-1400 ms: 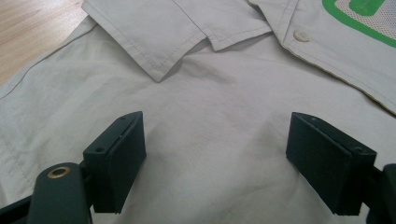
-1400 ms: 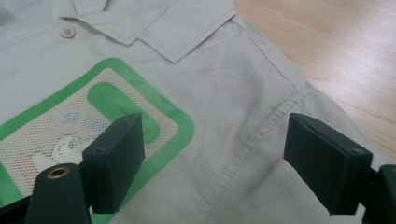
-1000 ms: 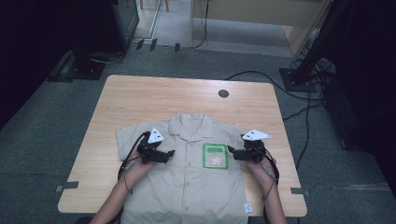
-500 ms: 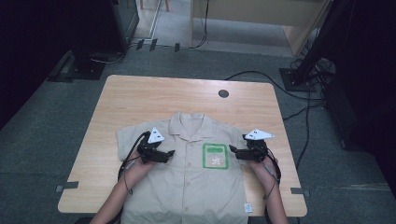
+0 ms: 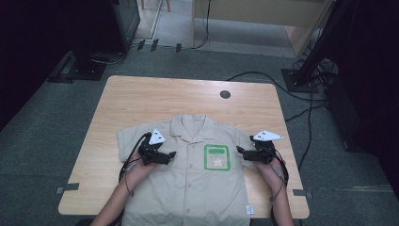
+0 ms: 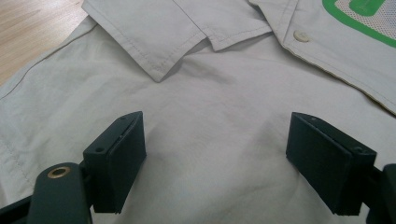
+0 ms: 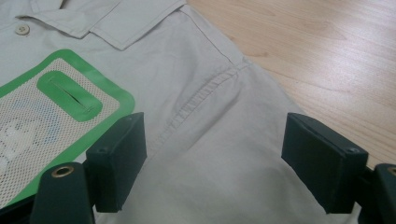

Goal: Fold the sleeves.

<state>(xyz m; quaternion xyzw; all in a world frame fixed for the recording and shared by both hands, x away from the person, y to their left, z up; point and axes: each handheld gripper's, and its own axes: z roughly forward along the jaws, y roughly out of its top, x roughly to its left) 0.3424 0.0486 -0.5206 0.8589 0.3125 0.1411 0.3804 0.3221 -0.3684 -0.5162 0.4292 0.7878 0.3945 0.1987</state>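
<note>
both jaws stand spread apart, gripping nothing. high view: left gripper and right gripper have barely shifted since a second ago, poised over the shirt at the table's 6 o'clock, so folding hasn't begun. left gripper view: collar at 12 o'clock. right gripper view: green pocket at 9 o'clock; nothing blocks.

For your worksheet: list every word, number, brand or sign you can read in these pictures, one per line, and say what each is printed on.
No text can be read in full.
Green-bordered mesh patch on the shirt: faint pale marks, too blurred to read.
Small white tag at the shirt's hem: too small to read.
Left gripper and right gripper: no lettering visible.
</note>
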